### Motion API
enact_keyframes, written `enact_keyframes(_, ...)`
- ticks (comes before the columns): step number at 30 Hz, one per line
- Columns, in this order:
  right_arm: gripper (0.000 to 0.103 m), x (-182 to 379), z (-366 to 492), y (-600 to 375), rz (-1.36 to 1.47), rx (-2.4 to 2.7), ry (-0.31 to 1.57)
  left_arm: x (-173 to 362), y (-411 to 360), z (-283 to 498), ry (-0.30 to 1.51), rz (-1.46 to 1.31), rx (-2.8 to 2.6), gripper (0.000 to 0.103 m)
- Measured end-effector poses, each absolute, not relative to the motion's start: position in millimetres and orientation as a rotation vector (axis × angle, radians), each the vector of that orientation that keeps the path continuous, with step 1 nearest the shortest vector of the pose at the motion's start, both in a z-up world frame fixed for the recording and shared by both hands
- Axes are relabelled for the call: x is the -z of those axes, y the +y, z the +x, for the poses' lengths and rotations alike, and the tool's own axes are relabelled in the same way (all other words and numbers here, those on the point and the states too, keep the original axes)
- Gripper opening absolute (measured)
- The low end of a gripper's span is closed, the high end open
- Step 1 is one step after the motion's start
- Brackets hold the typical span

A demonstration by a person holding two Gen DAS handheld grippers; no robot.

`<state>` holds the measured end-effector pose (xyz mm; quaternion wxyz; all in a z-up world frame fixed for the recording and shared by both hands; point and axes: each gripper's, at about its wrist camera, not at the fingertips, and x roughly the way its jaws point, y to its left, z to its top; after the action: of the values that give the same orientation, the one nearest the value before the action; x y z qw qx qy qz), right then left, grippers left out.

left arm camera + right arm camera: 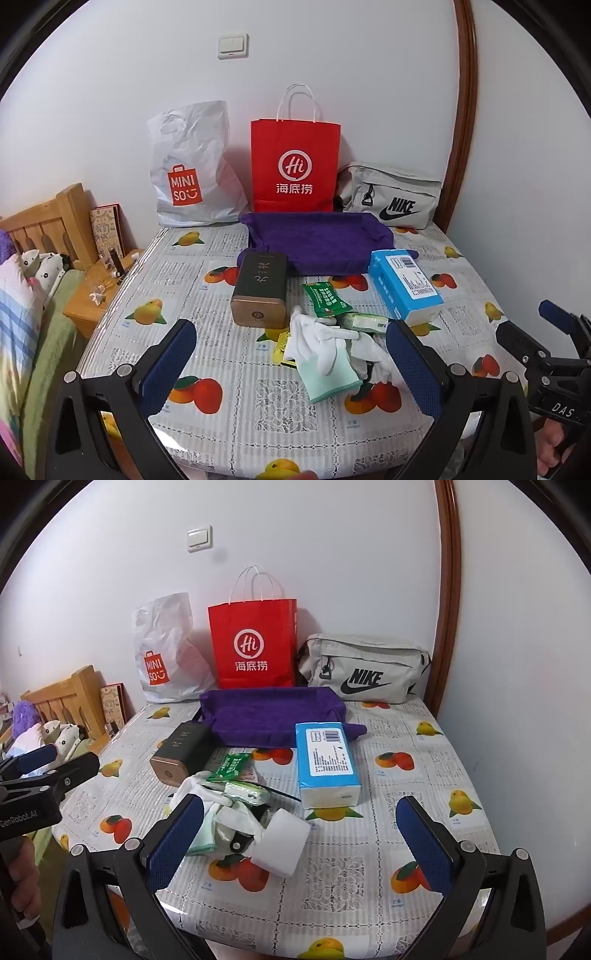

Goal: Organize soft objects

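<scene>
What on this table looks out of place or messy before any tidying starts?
A jumbled heap near the front: white cloth gloves, a pale green folded cloth and a green snack packet overlap. A dark rectangular tin lies on its side. The purple fabric tray holds nothing visible.

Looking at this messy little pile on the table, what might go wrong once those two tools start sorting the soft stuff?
The white gloves lie tangled with wrappers, so a grab may drag the green packet along. The tissue roll lies on its side and might roll off when nudged. The hard tin sits right beside the pile; the open left tool may bump it.
</scene>
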<state>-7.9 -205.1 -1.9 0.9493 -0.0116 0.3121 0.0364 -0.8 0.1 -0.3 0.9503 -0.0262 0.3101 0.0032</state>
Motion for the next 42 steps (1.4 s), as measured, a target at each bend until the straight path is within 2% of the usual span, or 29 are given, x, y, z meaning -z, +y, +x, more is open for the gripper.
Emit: enact_keyframes(42, 0.102, -5.6, -17.7, -204.6, -0.005, -0.082, 0.587, -5.8, 3.7, -3.3, 0.621, -0.04, -0.011, 0.103)
